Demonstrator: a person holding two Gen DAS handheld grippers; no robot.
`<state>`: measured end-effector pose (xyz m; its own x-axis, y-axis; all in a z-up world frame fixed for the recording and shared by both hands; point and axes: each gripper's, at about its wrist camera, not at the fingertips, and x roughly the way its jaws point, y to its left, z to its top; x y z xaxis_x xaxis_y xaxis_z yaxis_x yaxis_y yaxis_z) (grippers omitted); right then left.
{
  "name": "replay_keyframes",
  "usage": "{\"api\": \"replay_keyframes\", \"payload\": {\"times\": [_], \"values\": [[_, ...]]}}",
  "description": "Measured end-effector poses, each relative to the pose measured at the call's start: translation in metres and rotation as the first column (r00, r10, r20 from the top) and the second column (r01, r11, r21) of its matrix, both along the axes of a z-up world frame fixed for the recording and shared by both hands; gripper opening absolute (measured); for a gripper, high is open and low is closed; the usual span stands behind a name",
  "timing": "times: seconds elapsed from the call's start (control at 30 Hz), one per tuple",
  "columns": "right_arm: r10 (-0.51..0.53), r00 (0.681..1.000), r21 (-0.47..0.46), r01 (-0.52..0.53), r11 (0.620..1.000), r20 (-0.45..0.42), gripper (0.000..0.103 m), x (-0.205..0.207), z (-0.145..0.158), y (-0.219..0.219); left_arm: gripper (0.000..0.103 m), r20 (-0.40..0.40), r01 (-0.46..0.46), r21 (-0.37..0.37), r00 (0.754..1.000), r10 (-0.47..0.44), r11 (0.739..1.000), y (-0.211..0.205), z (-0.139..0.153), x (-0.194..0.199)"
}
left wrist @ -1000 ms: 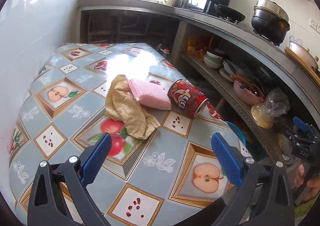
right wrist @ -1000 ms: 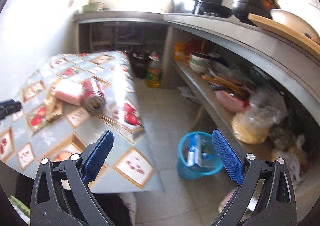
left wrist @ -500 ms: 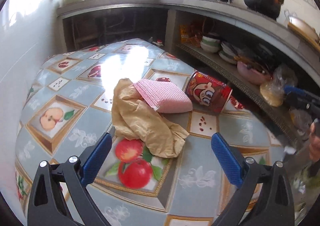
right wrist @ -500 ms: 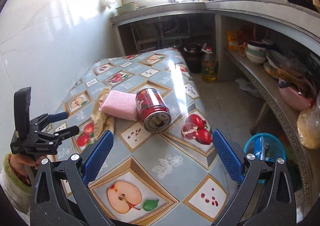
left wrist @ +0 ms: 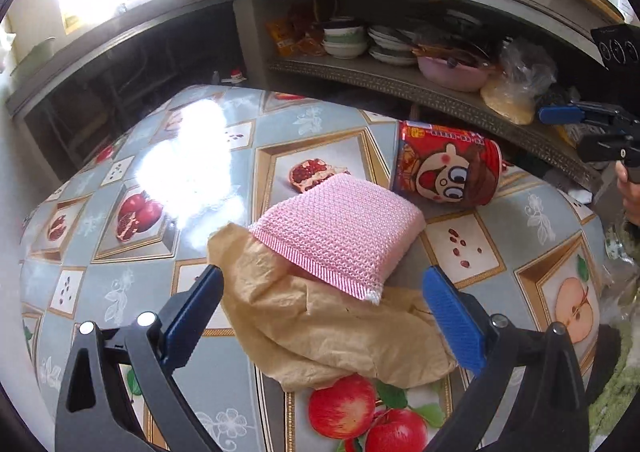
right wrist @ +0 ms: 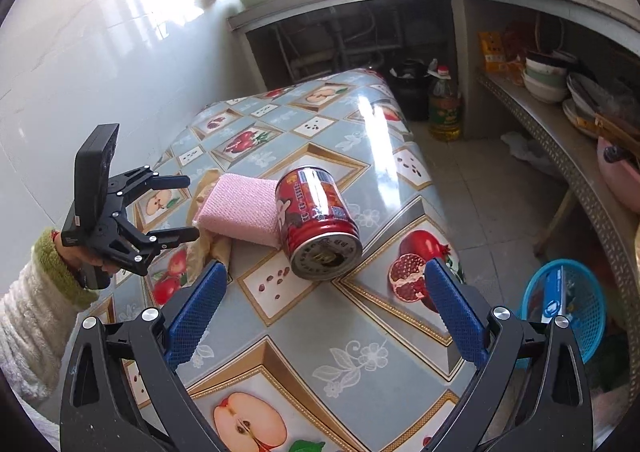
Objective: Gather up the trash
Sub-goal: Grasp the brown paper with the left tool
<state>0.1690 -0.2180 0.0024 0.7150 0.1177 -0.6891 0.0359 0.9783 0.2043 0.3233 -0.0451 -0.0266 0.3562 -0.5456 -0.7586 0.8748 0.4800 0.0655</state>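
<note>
A crumpled brown paper (left wrist: 328, 328) lies on the fruit-print tablecloth (left wrist: 192, 220), with a pink sponge cloth (left wrist: 340, 232) resting on its far part. Just right of the sponge a red drink can (left wrist: 448, 168) lies on its side. My left gripper (left wrist: 324, 312) stands open low over the paper, its blue pads on either side of it. In the right wrist view the can (right wrist: 318, 220) points its bottom end at my open right gripper (right wrist: 324, 304), a short way ahead of the pads. The left gripper (right wrist: 182, 208) shows there too, open beside the sponge (right wrist: 240, 212).
A blue waste basket (right wrist: 568, 308) holding a box stands on the floor right of the table. A low shelf (left wrist: 420, 84) with bowls, plates and bags runs along the right. An oil bottle (right wrist: 444, 108) and a dark pot stand past the table's far end. A white wall is on the left.
The left gripper has come down and forward over the brown paper. The right gripper has moved closer to the can's bottom end. Both stay open.
</note>
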Motion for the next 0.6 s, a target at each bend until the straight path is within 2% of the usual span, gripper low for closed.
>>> {"api": "replay_keyframes", "payload": {"times": [0.13,0.33,0.47,0.6], "values": [[-0.012,1.0,0.047,0.012,0.999,-0.014,0.095,0.002,-0.003,-0.01,0.097,-0.024,0.086,0.082,0.996,-0.084,0.993,-0.01,-0.017,0.004],[-0.019,0.999,0.081,0.022,0.997,-0.03,0.095,0.003,-0.008,-0.017,0.097,-0.048,0.131,0.144,0.991,-0.125,0.981,-0.02,-0.035,0.004],[-0.025,0.999,0.092,0.028,0.995,-0.035,0.095,0.002,-0.01,-0.019,0.097,-0.071,0.134,0.146,0.99,-0.125,0.98,-0.022,-0.037,0.005],[-0.027,0.999,0.099,0.031,0.995,-0.036,0.095,0.002,-0.01,-0.021,0.088,-0.105,0.141,0.146,0.986,-0.126,0.979,-0.022,-0.037,0.005]]}}
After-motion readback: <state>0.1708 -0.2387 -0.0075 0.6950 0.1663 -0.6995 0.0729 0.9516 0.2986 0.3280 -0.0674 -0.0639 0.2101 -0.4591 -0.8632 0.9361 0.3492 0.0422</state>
